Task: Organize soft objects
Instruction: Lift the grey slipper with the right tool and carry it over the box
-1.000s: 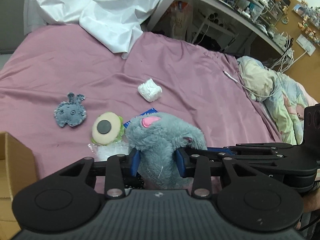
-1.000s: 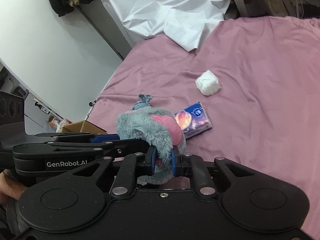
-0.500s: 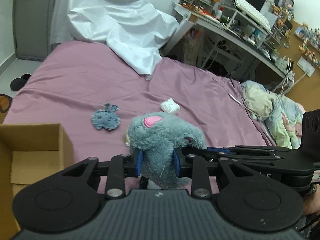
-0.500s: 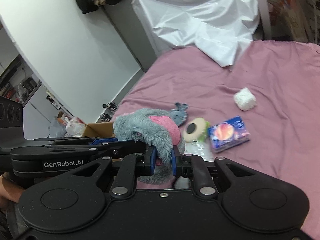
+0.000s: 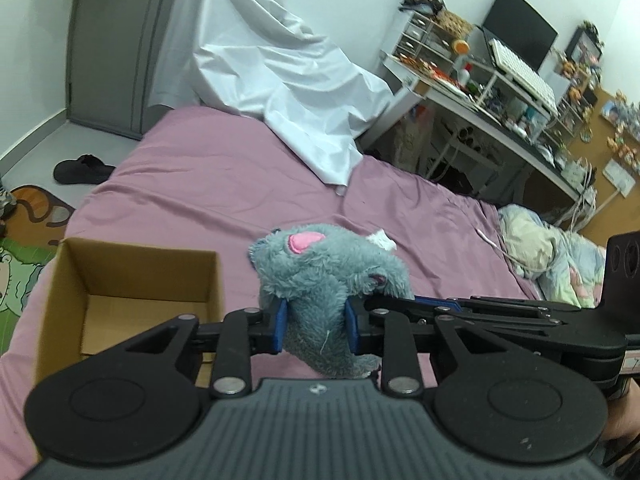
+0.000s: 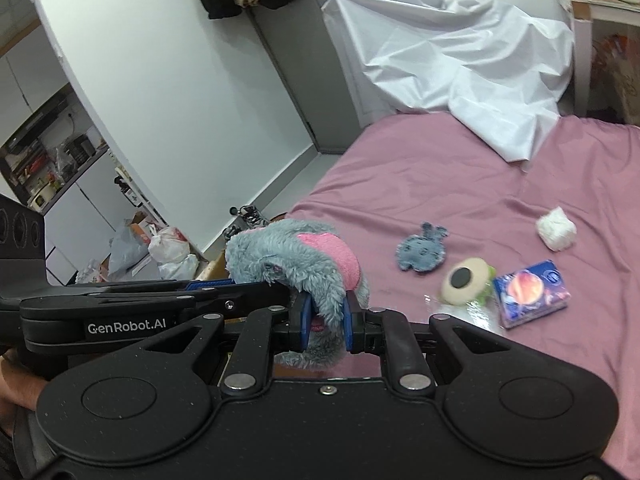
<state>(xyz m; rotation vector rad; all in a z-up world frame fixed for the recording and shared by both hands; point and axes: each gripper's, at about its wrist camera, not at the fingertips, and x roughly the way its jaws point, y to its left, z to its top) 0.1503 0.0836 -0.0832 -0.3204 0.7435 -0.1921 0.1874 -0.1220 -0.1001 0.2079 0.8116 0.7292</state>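
Both jaws clamped on one grey plush toy (image 5: 320, 276): left gripper (image 5: 316, 330), right gripper (image 6: 325, 322), frame centre. One cardboard box (image 5: 132, 280) lower left. One felt patch (image 6: 420, 248), one eyeball toy (image 6: 464, 280), one white wad (image 6: 556, 229), one planet-print pack (image 6: 530, 294) at right. "GenRobot.AI" legible on the gripper.

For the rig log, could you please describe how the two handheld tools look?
Both the left tool and the right tool are matte black, with blue pads on the fingers, two round discs on a ribbed body and silver pivot screws. White "GenRobot.AI" lettering marks one side.
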